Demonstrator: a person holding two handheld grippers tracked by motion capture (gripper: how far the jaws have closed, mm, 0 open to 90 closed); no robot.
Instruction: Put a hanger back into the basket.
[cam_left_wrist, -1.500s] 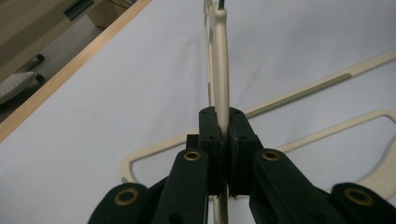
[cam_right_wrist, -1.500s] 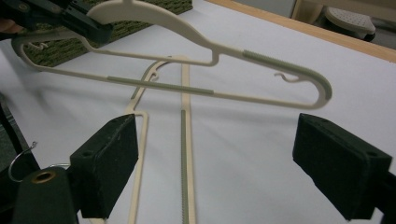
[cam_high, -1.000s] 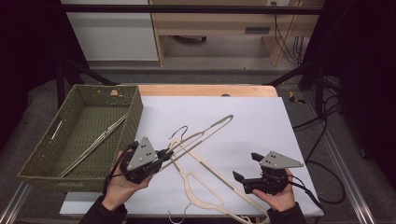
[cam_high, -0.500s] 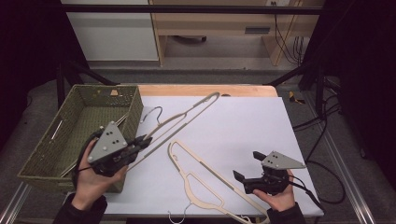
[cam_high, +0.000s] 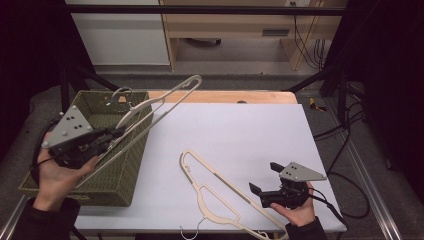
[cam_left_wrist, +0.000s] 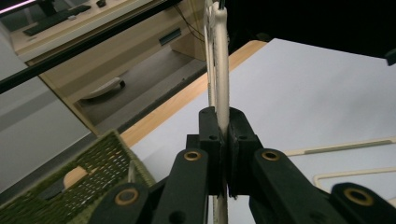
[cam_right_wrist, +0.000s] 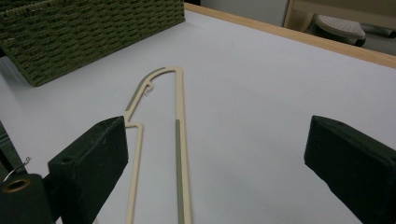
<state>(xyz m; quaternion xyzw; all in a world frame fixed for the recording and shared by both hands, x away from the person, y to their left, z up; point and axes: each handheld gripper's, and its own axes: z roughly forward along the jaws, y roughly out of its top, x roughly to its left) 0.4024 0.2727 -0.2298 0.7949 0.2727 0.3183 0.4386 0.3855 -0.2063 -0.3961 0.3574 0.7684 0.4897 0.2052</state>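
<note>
the work in hand is judged to be moving clothes hangers from the table (cam_high: 240, 125) into the basket (cam_high: 127, 177). the table carries a white sheet and the green woven basket stands at its left edge, partly overhanging it. progress is judged at the middle of one transfer: one hanger is in the air above the basket, one remains on the table, and the basket's contents cannot be told from the high view. the raised hanger (cam_high: 160, 102) is held tilted, with its far end high over the table's back edge and its wire hook above the basket's rear rim; its lower end runs down over the basket's inner wall beside the left hand (cam_high: 55, 175). the left gripper (cam_high: 107, 135) is clamped on this hanger, and the left gripper view shows the pale bar pinched between the two black jaws, which stand pressed against it. what is left for this piece is lowering it into the basket and letting go. the second hanger (cam_high: 220, 197) lies flat on the white sheet, near the front edge, with its hook toward the person. the right gripper (cam_high: 262, 185) rests just beside it, near the right hand (cam_high: 300, 212); its jaws stand wide apart with nothing between them, and the right gripper view looks along the flat hanger. that piece is untouched and is judged the remaining work.
</note>
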